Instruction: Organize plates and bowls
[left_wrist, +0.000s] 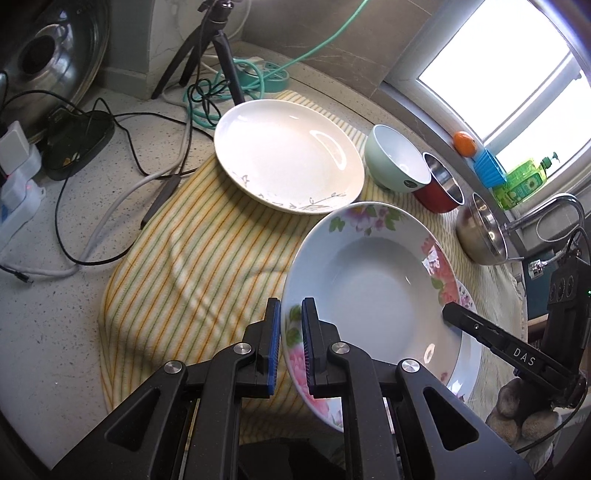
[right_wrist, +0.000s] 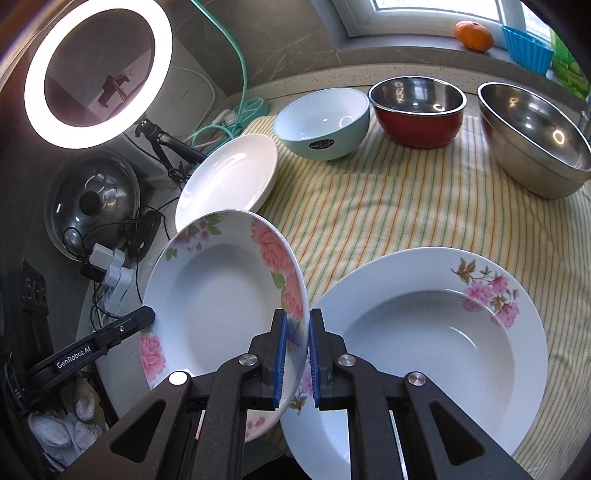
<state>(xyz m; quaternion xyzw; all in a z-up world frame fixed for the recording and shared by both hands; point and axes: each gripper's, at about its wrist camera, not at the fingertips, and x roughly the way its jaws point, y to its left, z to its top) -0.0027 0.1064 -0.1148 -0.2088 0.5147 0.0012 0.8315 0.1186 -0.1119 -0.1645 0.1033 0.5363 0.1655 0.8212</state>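
Note:
A floral deep plate (left_wrist: 373, 295) (right_wrist: 221, 295) is held tilted above the striped cloth by both grippers. My left gripper (left_wrist: 291, 306) is shut on its near-left rim. My right gripper (right_wrist: 297, 317) is shut on its opposite rim; one of its fingers (left_wrist: 480, 328) shows in the left wrist view. A second floral deep plate (right_wrist: 436, 343) lies flat on the cloth, just right of the held one. A plain white plate (left_wrist: 288, 155) (right_wrist: 229, 177) lies farther back. A mint bowl (left_wrist: 399, 162) (right_wrist: 325, 122), a red steel-lined bowl (left_wrist: 441, 188) (right_wrist: 417, 110) and a steel bowl (left_wrist: 480, 229) (right_wrist: 535, 136) stand in a row.
A yellow striped cloth (left_wrist: 192, 266) (right_wrist: 388, 206) covers the counter. Cables and chargers (left_wrist: 74, 147) lie left of it, with a tripod (left_wrist: 218, 51) and a pot lid (right_wrist: 92, 206). A ring light (right_wrist: 98, 70) glows. An orange (right_wrist: 474, 35), a blue cup and a green bottle stand on the windowsill.

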